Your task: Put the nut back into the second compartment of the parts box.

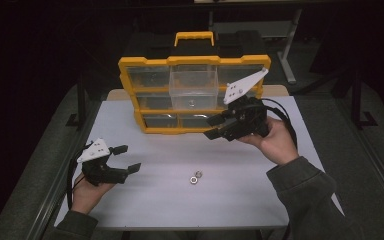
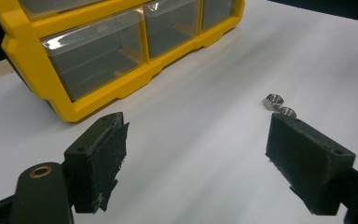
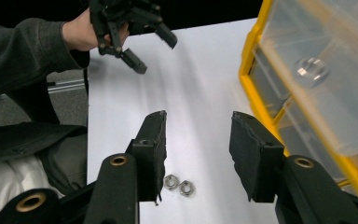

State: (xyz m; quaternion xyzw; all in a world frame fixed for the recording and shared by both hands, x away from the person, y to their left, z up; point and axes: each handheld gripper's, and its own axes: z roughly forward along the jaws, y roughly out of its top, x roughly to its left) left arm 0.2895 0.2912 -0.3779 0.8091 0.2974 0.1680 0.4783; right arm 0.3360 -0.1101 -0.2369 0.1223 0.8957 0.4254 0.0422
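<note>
A yellow organizer (image 1: 145,62) with clear drawers stands at the back of the white table (image 1: 145,200). Its middle drawer (image 1: 193,89) is pulled out and holds one metal nut (image 1: 193,104), which also appears through the drawer wall as the nut (image 3: 310,69). Two more nuts (image 1: 196,177) lie side by side on the table. My left gripper (image 1: 129,158) rests low at the table's left, open and empty, with the nuts (image 2: 275,101) just beyond its right jaw. My right gripper (image 1: 211,127) hovers in front of the organizer, open with nothing between its jaws, above the nuts (image 3: 179,184).
The organizer's black carry case with a yellow handle (image 1: 194,37) sits behind it. Dark floor and table legs surround the table. The person's sleeve (image 1: 310,195) covers the table's near right corner. Bare white surface lies between the two grippers.
</note>
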